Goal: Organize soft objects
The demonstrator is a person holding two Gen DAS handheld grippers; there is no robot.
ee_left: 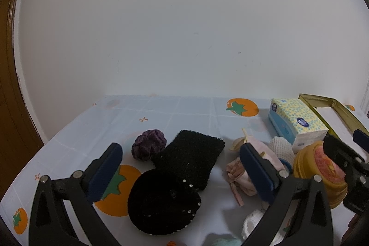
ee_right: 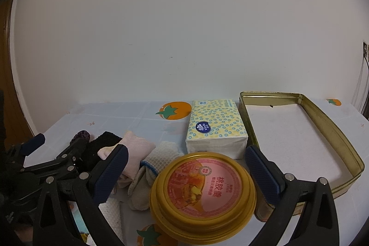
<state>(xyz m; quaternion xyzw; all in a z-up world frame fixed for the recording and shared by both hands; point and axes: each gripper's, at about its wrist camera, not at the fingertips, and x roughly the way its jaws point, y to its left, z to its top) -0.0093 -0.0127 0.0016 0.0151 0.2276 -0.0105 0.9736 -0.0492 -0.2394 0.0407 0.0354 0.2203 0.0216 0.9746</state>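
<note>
Both the left gripper (ee_left: 180,167) and right gripper (ee_right: 186,167) are wide open and empty; the rectangular gold metal tin (ee_right: 332,130) holds 0 items, so the soft cloth pieces (ee_left: 239,172) remain unsorted.

Illumination was dim and even; shadows were soft. Fisheye distortion and vignetting darkened corners from 1 to 11 o'clock.
</note>
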